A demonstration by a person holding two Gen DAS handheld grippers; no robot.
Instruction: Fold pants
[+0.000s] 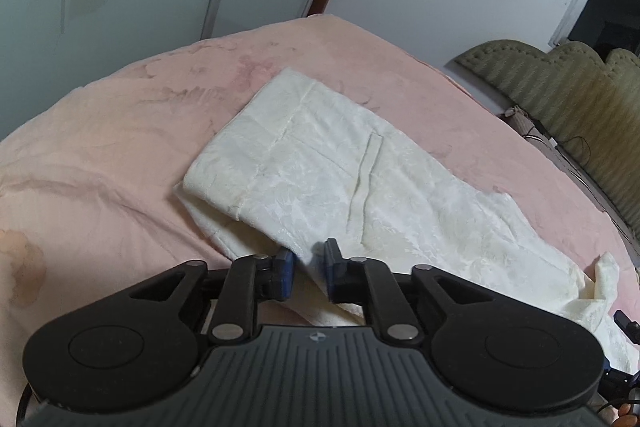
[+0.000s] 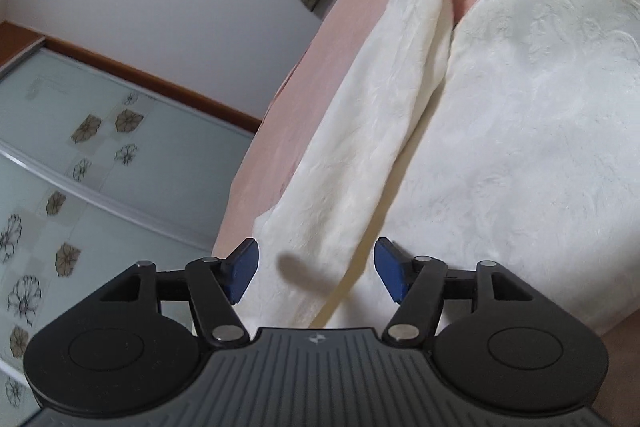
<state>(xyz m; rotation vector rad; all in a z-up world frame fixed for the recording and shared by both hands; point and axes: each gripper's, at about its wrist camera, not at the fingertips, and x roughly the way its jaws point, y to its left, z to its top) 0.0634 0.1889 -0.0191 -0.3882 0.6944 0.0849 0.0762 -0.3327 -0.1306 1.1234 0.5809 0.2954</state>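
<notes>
Though rumpled, 1 pants (image 1: pixel 328 171), 1 bed (image 1: pixel 120 147)

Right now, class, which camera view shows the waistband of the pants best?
The left wrist view. The waistband shows whole there, lying flat on the pink bedspread, with the pocket slit beside it. The right wrist view shows only close-up leg fabric; no waistband appears.
</notes>
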